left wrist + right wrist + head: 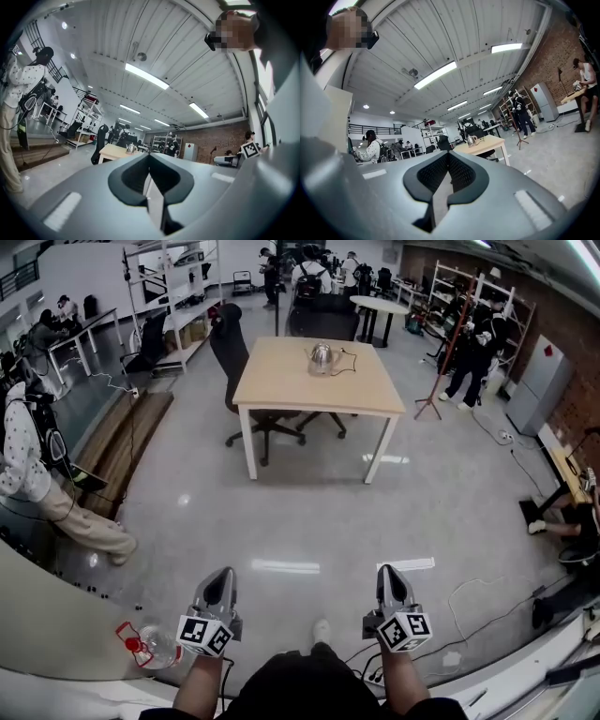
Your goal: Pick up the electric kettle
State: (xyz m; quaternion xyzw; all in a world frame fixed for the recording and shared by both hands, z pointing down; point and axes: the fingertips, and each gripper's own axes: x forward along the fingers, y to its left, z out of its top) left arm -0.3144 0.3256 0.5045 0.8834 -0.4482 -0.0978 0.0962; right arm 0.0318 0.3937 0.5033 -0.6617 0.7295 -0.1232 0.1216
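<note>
Head view coverage was taken from well back on the grey floor [309, 512], where both claws were held low at the bottom edge, side by side and apart, pointed level toward the table [281, 382]. The left claw [221, 576] was seen fully closed and empty: in the left gripper view its jaws were pressed together along a thin seam, with nothing caught between them. The right claw [389, 570] was found in the same state, its ribbed pads [461, 172] brought together in the right gripper view and no object held. A marker cube [205, 635] was carried at the rear of the left claw, and a matching one on the right. The electric kettle [322, 358], silver and upright, was placed on the far half of the light wooden table, well apart from both claws, and a dark cord [347, 360] was laid just beside it on the tabletop. A black office chair [232, 351] was positioned at the table's far left side. A clear bottle [145, 645] with a red cap was seen near the left claw at the lower left. A person [23, 460] in a dotted top was seen at the left edge.
</note>
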